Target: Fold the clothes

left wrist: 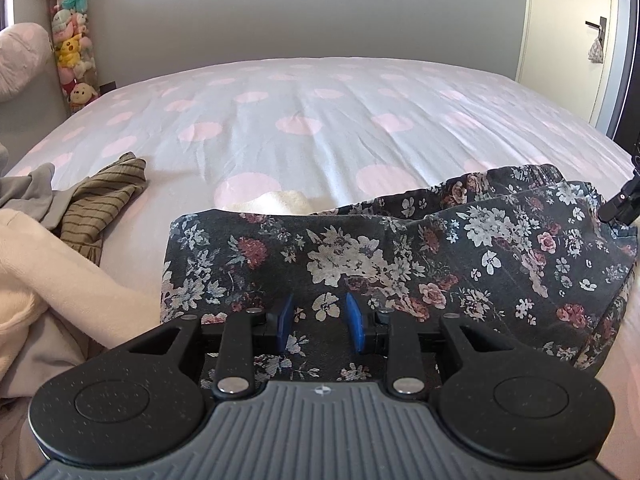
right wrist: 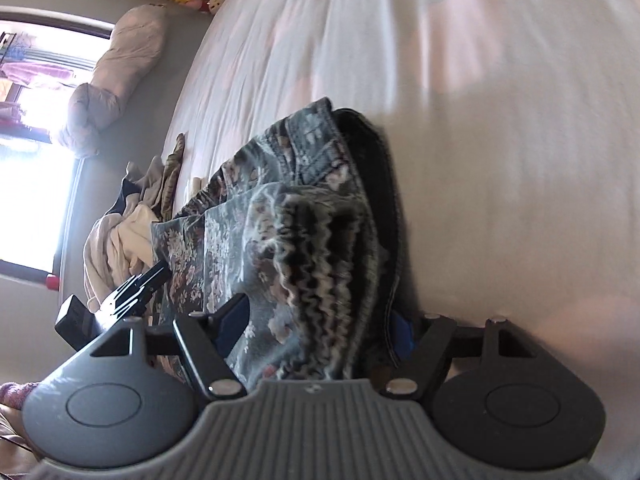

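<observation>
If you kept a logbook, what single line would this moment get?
fold clothes | left gripper open above floral garment | right gripper around garment's bunched end, grip unclear | bed

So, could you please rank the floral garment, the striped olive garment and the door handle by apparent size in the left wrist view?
1. Floral garment, though it lies nearest the camera.
2. Striped olive garment.
3. Door handle, far off, so its small look is partly distance.

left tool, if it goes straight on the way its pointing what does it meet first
The left tool, open, would most likely meet the floral garment lying right beneath and ahead of it. Depth is unclear, but that fabric fills its path before the bed sheet.
</observation>
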Demonstrator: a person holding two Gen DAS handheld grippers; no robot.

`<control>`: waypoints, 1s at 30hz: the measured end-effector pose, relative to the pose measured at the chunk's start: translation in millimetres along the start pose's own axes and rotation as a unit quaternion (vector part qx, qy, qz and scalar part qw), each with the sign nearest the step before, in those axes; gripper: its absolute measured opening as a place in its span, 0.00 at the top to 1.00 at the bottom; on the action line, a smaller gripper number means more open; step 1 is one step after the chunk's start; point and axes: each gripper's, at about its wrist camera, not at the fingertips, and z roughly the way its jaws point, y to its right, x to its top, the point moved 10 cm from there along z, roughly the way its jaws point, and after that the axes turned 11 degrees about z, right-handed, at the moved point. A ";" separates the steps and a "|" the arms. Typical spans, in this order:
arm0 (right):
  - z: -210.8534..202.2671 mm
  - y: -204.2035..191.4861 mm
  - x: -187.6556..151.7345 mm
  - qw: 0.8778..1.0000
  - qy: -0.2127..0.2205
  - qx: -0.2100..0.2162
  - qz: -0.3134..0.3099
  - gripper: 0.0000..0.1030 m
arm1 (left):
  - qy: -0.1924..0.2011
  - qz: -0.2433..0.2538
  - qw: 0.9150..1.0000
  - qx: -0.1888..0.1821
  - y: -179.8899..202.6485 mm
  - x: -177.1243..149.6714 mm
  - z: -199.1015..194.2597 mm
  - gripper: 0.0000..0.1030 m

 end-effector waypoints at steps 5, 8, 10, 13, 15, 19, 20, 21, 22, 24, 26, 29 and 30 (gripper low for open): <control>11.4 -6.9 -0.4 0.999 0.022 -0.022 -0.009 0.65 | 0.004 -0.008 1.000 -0.005 -2.0 0.6 -4.1 0.74; 14.9 -12.4 -2.5 0.998 0.039 -0.039 -0.016 0.69 | 0.008 -0.015 1.000 -0.010 -3.8 1.7 -7.9 0.74; 12.0 -22.2 -3.9 0.997 0.051 -0.058 -0.026 0.71 | 0.012 -0.019 1.000 -0.013 -5.0 3.5 -11.2 0.74; 4.6 -40.3 -7.9 0.990 0.075 -0.107 -0.046 0.72 | 0.018 -0.023 0.999 -0.016 -7.0 6.6 -16.6 0.74; -3.5 -55.6 -11.1 0.985 0.091 -0.137 -0.055 0.73 | 0.021 -0.027 0.999 -0.021 -8.0 8.4 -19.9 0.74; -23.0 -89.3 -18.4 0.972 0.123 -0.187 -0.066 0.74 | 0.028 -0.036 0.998 -0.033 -10.5 10.8 -28.2 0.73; -26.8 -98.9 -20.4 0.969 0.130 -0.198 -0.069 0.75 | 0.030 -0.038 0.998 -0.036 -11.4 11.5 -30.6 0.73; -25.8 -112.6 -23.3 0.966 0.131 -0.208 -0.076 0.75 | 0.032 -0.040 0.998 -0.037 -12.9 12.4 -33.3 0.73; -24.5 -126.5 -26.2 0.964 0.132 -0.217 -0.082 0.76 | 0.034 -0.042 0.998 -0.038 -14.8 13.1 -36.0 0.73; -18.7 -155.2 -32.5 0.960 0.129 -0.228 -0.098 0.76 | 0.034 -0.046 0.998 -0.037 -20.1 13.4 -41.3 0.73; -11.6 -183.5 -39.0 0.957 0.124 -0.236 -0.112 0.76 | 0.030 -0.053 0.998 -0.035 -27.0 12.7 -45.8 0.73; 6.8 -217.6 -48.1 0.956 0.122 -0.236 -0.120 0.76 | 0.024 -0.076 0.996 -0.042 -40.0 9.7 -52.3 0.73; 12.9 -229.0 -51.1 0.956 0.122 -0.236 -0.123 0.76 | 0.021 -0.083 0.995 -0.045 -44.8 8.0 -54.2 0.73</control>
